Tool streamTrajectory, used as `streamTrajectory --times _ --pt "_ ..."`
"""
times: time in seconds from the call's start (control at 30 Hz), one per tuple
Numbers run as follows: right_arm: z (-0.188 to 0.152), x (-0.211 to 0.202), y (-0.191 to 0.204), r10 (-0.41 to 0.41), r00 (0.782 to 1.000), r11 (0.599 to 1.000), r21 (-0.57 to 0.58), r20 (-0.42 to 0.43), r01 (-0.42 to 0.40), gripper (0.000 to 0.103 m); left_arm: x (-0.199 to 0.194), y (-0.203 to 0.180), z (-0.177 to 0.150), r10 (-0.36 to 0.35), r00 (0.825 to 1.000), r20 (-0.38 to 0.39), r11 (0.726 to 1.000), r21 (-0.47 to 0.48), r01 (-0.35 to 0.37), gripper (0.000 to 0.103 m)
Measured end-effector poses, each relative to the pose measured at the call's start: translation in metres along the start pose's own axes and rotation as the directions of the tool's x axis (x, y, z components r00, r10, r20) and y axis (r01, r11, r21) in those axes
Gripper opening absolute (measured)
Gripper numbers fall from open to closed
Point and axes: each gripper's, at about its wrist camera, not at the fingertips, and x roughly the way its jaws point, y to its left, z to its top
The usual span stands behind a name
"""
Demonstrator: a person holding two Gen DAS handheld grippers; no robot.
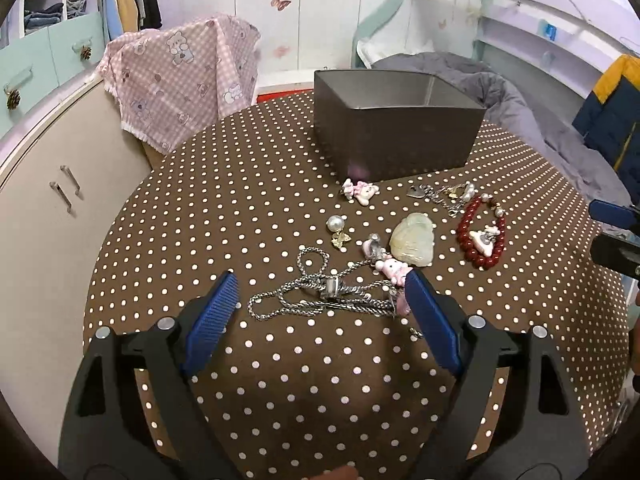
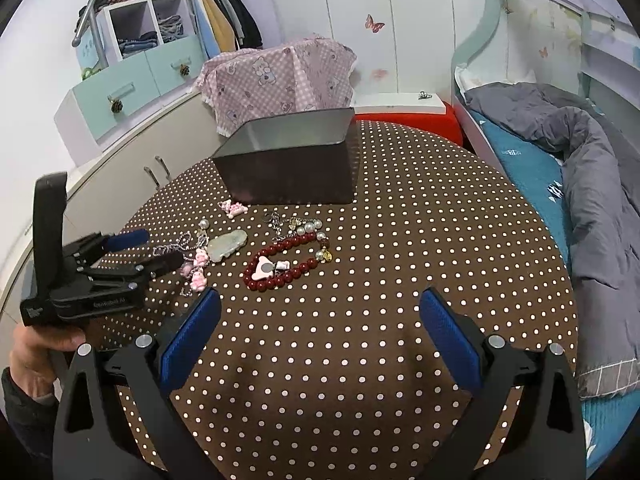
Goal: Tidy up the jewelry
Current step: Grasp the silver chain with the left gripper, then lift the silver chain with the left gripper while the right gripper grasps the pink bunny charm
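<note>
Jewelry lies on the polka-dot round table (image 1: 240,200): a silver chain (image 1: 316,292), a pearl earring (image 1: 335,224), a pale jade pendant (image 1: 412,240), a red bead bracelet (image 1: 480,236), pink bear charms (image 1: 360,192) and a silver charm bracelet (image 1: 444,194). A dark open metal box (image 1: 396,128) stands behind them. My left gripper (image 1: 320,292) is open, with the chain between its fingertips. My right gripper (image 2: 320,312) is open and empty, just short of the red bracelet (image 2: 288,264). The box (image 2: 292,160) and the left gripper (image 2: 156,250) show in the right wrist view.
A pink checked cloth (image 1: 180,80) drapes over something behind the table. Beige cabinets (image 1: 60,200) stand to the left. A bed with a grey duvet (image 2: 580,168) lies to the right. A red and white object (image 2: 404,112) sits beyond the table's far edge.
</note>
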Motion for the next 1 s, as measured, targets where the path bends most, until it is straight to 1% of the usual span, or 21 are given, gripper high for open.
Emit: streamTrajectory --times 0.03,0.07,0.1,0.13,0.17,0.2,0.23,0.3,0.43,0.57,0.63,0.77,0.9,0.93,1.0 --pt "0.000 0.003 0.001 0.003 1.000 1.000 -0.008 -0.008 -0.003 0.096 0.004 0.001 0.000 -0.028 0.999 -0.019 1.000 -0.003 0.028 0.067" --pt "0.000 0.005 0.002 0.004 1.000 1.000 -0.015 -0.014 -0.004 0.096 0.007 0.002 0.001 -0.053 0.998 -0.030 0.999 -0.007 0.053 0.042" --pt "0.000 0.010 0.004 0.006 1.000 1.000 -0.027 -0.026 -0.007 0.096 0.009 0.002 0.002 -0.059 0.998 -0.038 0.998 -0.010 0.059 0.036" --pt "0.000 0.015 0.006 0.010 0.999 0.999 -0.037 -0.040 -0.011 0.096 0.009 0.002 0.002 -0.061 0.997 -0.036 0.998 -0.006 0.061 0.025" --pt "0.000 0.020 0.008 0.016 0.998 0.999 -0.047 -0.053 -0.019 0.096 0.008 0.000 0.002 -0.084 0.996 -0.032 0.996 0.007 0.084 0.008" --pt "-0.001 0.023 0.010 0.023 0.998 0.998 -0.053 -0.062 -0.026 0.096 0.007 -0.003 0.001 -0.098 0.995 -0.029 0.995 0.023 0.099 0.005" --pt "-0.001 0.026 0.012 0.028 0.997 0.998 -0.059 -0.070 -0.032 0.096 0.003 -0.006 0.001 -0.097 0.995 -0.015 0.994 0.042 0.098 0.003" --pt "-0.002 0.030 0.017 0.043 0.996 0.996 -0.071 -0.082 -0.049 0.096 -0.004 -0.008 0.000 -0.103 0.995 0.015 0.994 0.050 0.102 0.003" --pt "-0.005 0.030 0.021 0.051 0.995 0.996 -0.074 -0.086 -0.057 0.096 -0.019 0.004 -0.005 -0.139 0.989 0.059 0.990 -0.001 0.139 0.003" --pt "-0.005 0.026 0.021 0.051 0.996 0.996 -0.072 -0.078 -0.057 0.096 -0.042 0.006 -0.006 -0.146 0.983 0.111 0.989 -0.007 0.148 0.003" --pt "-0.005 0.023 0.022 0.055 0.996 0.995 -0.074 -0.073 -0.060 0.096 -0.059 0.008 -0.004 -0.152 0.977 0.153 0.988 -0.015 0.156 0.003" --pt "-0.004 0.020 0.034 0.090 0.994 0.990 -0.107 -0.064 -0.097 0.096 -0.087 0.009 0.003 -0.133 0.966 0.223 0.990 -0.021 0.141 0.003" --pt "-0.002 0.027 0.060 0.149 0.986 0.968 -0.189 -0.080 -0.162 0.095 -0.114 0.011 0.006 -0.105 0.952 0.288 0.992 -0.034 0.120 0.003" --pt "-0.001 0.031 0.067 0.158 0.983 0.963 -0.204 -0.089 -0.173 0.094 -0.121 0.012 0.006 -0.099 0.948 0.304 0.992 -0.041 0.117 0.003" --pt "0.000 0.042 0.078 0.181 0.976 0.953 -0.225 -0.121 -0.204 0.087 -0.130 0.013 0.007 -0.090 0.941 0.325 0.992 -0.050 0.112 0.003"
